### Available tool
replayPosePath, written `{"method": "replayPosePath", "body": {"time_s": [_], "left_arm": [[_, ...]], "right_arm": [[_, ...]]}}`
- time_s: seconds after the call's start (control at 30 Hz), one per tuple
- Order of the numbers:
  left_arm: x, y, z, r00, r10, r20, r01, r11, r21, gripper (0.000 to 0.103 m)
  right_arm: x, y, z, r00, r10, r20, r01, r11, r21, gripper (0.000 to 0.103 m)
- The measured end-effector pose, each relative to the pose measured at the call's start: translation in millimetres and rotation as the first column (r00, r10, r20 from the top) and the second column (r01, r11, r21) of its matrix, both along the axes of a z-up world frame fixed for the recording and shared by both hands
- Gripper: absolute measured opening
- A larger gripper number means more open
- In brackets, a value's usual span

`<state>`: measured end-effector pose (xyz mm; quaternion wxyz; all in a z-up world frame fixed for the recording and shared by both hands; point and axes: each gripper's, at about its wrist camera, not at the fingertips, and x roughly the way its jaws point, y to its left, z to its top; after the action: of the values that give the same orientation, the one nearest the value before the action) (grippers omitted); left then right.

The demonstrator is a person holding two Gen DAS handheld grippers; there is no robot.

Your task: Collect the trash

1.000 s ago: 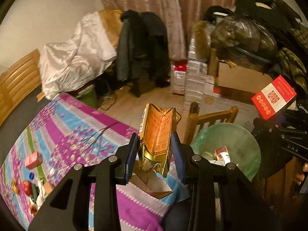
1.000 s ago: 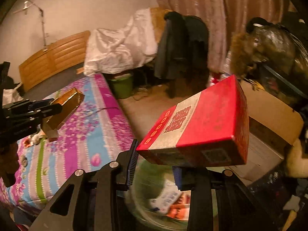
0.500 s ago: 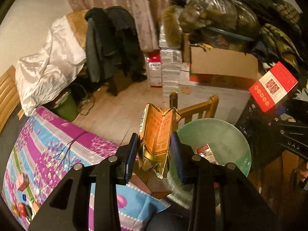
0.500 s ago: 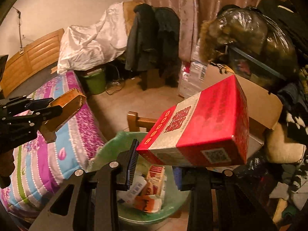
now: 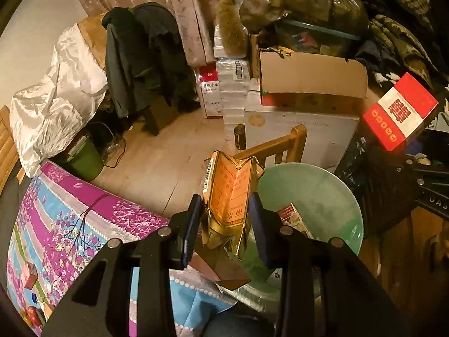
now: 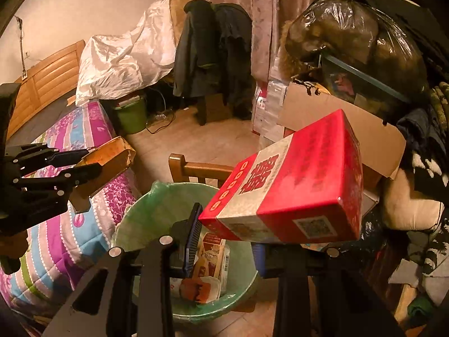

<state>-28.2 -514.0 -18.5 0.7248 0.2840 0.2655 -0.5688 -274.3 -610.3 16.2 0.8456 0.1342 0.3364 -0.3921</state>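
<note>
My left gripper (image 5: 224, 213) is shut on a crumpled gold and orange carton (image 5: 230, 193), held at the near rim of a green-lined trash bin (image 5: 322, 193). My right gripper (image 6: 227, 224) is shut on a red and white box (image 6: 291, 185), held over the same bin (image 6: 151, 213), which holds several packets (image 6: 210, 264). The red box also shows at the right of the left wrist view (image 5: 401, 112). The left gripper with the gold carton (image 6: 109, 157) shows at the left of the right wrist view.
A table with a purple and blue floral cloth (image 5: 70, 224) lies left of the bin, with small items (image 5: 29, 272) on it. A wooden chair back (image 6: 196, 168) stands behind the bin. Cardboard boxes (image 5: 308, 84), a bottle (image 5: 240, 137), bagged clothes and a green bucket (image 6: 132, 115) crowd the floor.
Both grippers have swung right from the table toward the bin, each still holding its item. The bin now lies under the red box and beside the gold carton.
</note>
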Motion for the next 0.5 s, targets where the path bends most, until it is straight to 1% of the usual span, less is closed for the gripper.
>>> {"method": "replayPosePath", "body": {"time_s": [0.5], "left_arm": [[-4,-7,-11,1.000,-0.016,-0.005,0.016,0.999,0.027,0.034]], "right_arm": [[20,10,-12,0.996,0.080,-0.044,-0.079,0.997,0.020,0.034]]}}
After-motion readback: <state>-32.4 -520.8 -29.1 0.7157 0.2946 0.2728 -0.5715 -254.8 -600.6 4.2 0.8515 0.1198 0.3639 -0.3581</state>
